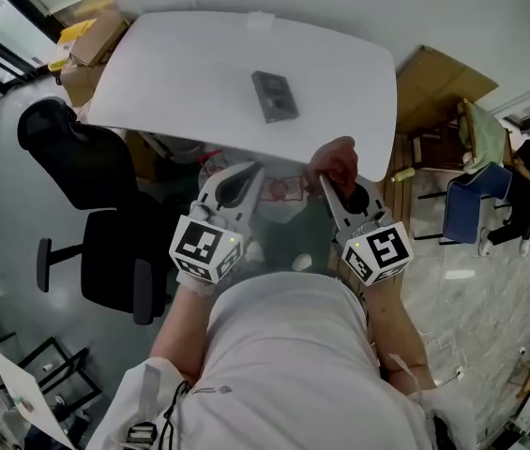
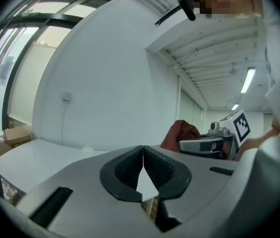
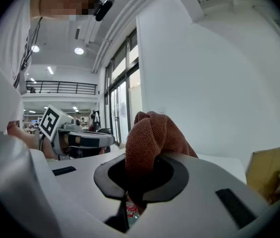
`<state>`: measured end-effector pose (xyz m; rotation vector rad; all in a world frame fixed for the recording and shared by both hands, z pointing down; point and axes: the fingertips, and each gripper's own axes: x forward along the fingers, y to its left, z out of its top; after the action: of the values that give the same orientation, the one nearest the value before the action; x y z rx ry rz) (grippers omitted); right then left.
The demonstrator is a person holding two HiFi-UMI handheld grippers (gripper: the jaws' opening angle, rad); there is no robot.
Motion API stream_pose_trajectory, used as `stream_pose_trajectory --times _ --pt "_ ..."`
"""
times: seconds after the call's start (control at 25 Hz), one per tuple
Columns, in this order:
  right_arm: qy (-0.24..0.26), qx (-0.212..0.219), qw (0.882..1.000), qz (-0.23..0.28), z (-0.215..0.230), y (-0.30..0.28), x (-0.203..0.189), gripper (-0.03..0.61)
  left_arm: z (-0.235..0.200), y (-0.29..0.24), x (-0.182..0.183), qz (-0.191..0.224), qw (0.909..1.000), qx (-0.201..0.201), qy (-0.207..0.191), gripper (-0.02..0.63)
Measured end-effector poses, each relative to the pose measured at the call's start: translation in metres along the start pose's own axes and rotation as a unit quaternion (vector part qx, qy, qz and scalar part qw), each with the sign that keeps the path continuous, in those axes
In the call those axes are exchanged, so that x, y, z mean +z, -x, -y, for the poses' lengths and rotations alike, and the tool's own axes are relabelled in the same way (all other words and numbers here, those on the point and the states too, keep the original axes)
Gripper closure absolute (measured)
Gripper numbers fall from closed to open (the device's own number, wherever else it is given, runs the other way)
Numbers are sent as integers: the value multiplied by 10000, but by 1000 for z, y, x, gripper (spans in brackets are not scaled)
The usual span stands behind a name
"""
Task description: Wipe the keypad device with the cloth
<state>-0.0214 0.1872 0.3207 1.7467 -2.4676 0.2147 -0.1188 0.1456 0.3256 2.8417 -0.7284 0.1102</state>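
A person in a white shirt (image 1: 293,364) stands at the near edge of a white table (image 1: 180,73) with rounded corners, holding a two-jaw gripper in each hand close to the chest.

The keypad device (image 1: 274,96), a small dark grey slab, lies flat near the middle of the table. It sits well apart from both grippers and nothing touches it.

The left gripper (image 2: 143,156) is clenched. Its two dark ribbed pads (image 2: 125,167) meet along a thin line with nothing between them. It is raised just short of the table edge, with its jaws pointing towards the table.

The right gripper (image 3: 140,180) is grasping the cloth (image 3: 152,133), a rust-red knitted rag. The cloth is pinched between the jaws and bunches up in a rounded lump above the tips. From overhead, that lump hangs over the near edge of the table, between the person and the keypad device and not touching it. The two grippers are side by side, near each other but apart.

A black office chair (image 1: 96,214) stands to the person's left, beside the table. Brown cardboard boxes (image 1: 91,45) sit beyond the table's far left corner. A flat sheet of cardboard (image 1: 438,87) leans at the right end, and a blue chair (image 1: 476,204) stands farther right.
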Motion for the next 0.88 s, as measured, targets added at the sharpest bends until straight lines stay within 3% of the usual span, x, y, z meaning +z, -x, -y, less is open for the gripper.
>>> stream_pose_trajectory --times 0.2,0.52,0.88 --pt "-309 -271 9992 -17 -2 -20 -6 537 -32 9 -11 -92 9999 -45 101 603" --pt "-295 -202 9992 -190 15 -49 -13 537 -56 -8 -27 -283 9988 92 377 603" --pt "-391 404 9977 -380 82 -104 -23 537 -91 -74 -15 -412 9957 752 345 601"
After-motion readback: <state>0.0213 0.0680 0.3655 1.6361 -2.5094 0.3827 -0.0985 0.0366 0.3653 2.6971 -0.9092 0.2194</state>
